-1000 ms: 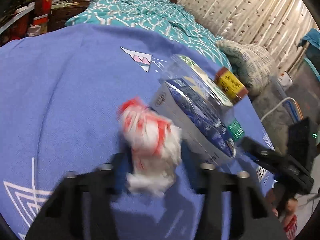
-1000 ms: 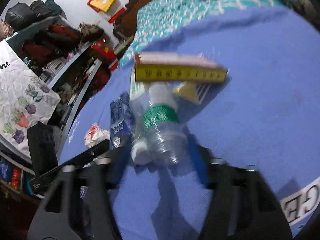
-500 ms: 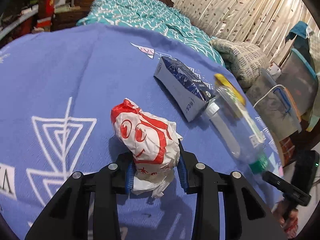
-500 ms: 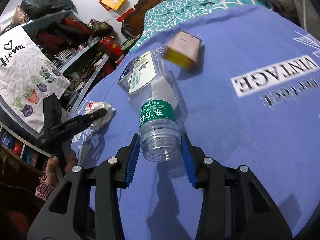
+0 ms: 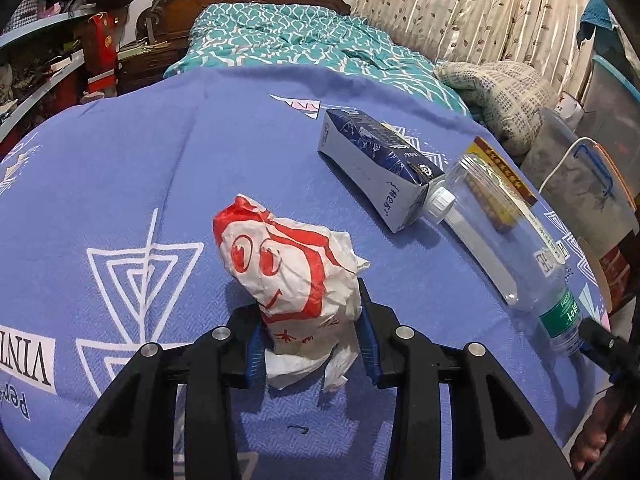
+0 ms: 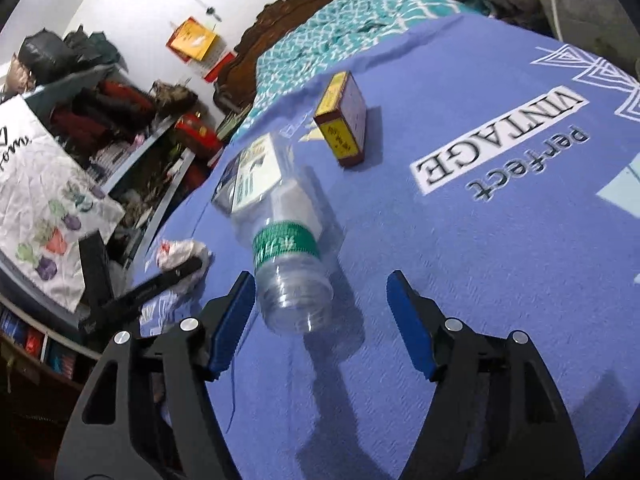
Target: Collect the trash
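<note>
while left tool [image 5: 310, 336] grips crumpled wrapper [image 5: 294, 276], right tool [image 6: 320, 320] open, bottle [image 6: 286, 256] between

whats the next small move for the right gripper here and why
Probably close the right gripper on the plastic bottle. Its jaws stand wide open with the bottle's base lying between them on the blue cloth, nearer one pad than the other, so nudging it to centre first may help. The left gripper already pinches the crumpled wrapper.

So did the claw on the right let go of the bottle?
Yes. The right gripper has opened wide; its fingers stand apart from the bottle, which lies on the blue cloth.
</note>
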Demonstrator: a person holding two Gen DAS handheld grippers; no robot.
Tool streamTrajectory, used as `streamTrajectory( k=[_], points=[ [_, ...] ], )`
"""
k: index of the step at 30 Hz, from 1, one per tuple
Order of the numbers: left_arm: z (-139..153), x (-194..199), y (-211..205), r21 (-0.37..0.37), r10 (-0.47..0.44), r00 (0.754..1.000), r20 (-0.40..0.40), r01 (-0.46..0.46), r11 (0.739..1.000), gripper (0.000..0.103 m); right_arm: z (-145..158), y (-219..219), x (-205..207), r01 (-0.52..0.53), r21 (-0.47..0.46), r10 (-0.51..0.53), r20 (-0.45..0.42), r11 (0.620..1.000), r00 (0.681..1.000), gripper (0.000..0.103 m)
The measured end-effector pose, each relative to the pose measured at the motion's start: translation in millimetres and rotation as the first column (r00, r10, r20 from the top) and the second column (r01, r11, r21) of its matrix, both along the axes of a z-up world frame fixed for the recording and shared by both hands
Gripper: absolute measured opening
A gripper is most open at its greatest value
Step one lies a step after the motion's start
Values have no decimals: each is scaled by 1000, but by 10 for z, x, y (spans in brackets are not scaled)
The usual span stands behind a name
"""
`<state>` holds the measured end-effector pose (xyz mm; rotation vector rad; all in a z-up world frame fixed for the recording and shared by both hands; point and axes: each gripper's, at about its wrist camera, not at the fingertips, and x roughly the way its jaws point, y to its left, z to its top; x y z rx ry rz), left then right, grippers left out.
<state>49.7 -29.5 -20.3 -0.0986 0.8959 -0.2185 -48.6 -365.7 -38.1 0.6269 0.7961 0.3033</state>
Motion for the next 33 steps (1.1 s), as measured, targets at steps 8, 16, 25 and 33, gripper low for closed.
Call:
streamTrajectory(
  k=[8, 16, 25, 33],
  points=[
    [-3, -11, -32, 28, 5, 1000, 1, -5, 1000, 38, 110, -215, 398, 136, 46, -137, 11, 990, 991, 70],
    [-5, -11, -42, 45, 13, 1000, 5, -13, 999, 39, -41, -355, 556, 217, 18, -216, -57, 976, 975, 69],
    [0, -7, -54, 49, 13, 1000, 6, -14, 999, 39, -24, -317, 447, 213, 13, -212, -51, 977, 976, 71],
    [3, -15, -56, 42, 12, 1000, 5, -12, 999, 39, -18, -316, 439, 213, 12, -212, -50, 977, 976, 72]
  ],
)
